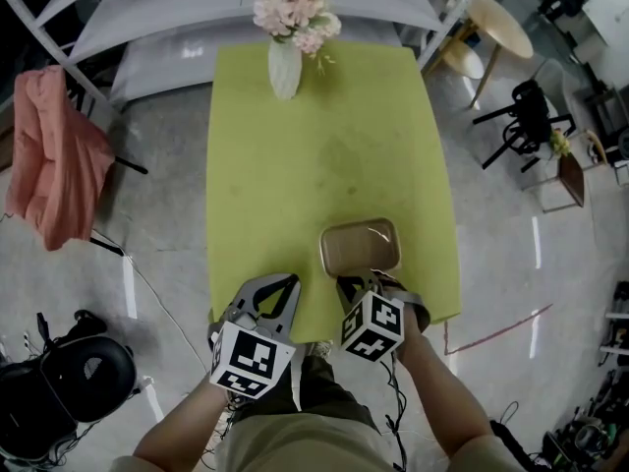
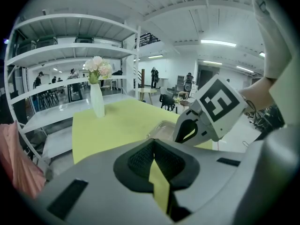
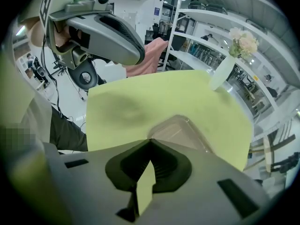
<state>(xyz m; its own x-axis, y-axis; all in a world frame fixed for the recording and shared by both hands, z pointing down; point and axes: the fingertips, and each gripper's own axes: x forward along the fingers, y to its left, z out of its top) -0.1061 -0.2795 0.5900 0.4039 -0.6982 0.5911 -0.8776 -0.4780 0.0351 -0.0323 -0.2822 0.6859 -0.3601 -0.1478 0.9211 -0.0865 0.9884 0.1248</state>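
Observation:
A yellow-green table point(image 1: 324, 155) lies below me. On its near right part sits a shallow, clear tan tray point(image 1: 360, 245), with nothing visible inside. My right gripper point(image 1: 360, 279) is shut and empty, its tips just short of the tray's near rim point(image 3: 180, 128). My left gripper point(image 1: 291, 283) is also shut and empty, over the table's near edge to the left of the tray point(image 2: 161, 129). The right gripper's marker cube point(image 2: 218, 104) shows beside it. A white vase point(image 1: 285, 67) with pink flowers point(image 1: 295, 8) stands at the far end.
White shelving point(image 1: 147, 18) runs behind the table. A pink cloth point(image 1: 54, 155) hangs on a rack at the left. Black gear point(image 1: 74, 382) lies on the floor at the near left. A round wooden table point(image 1: 496, 23) and a black chair point(image 1: 521, 116) stand at the right.

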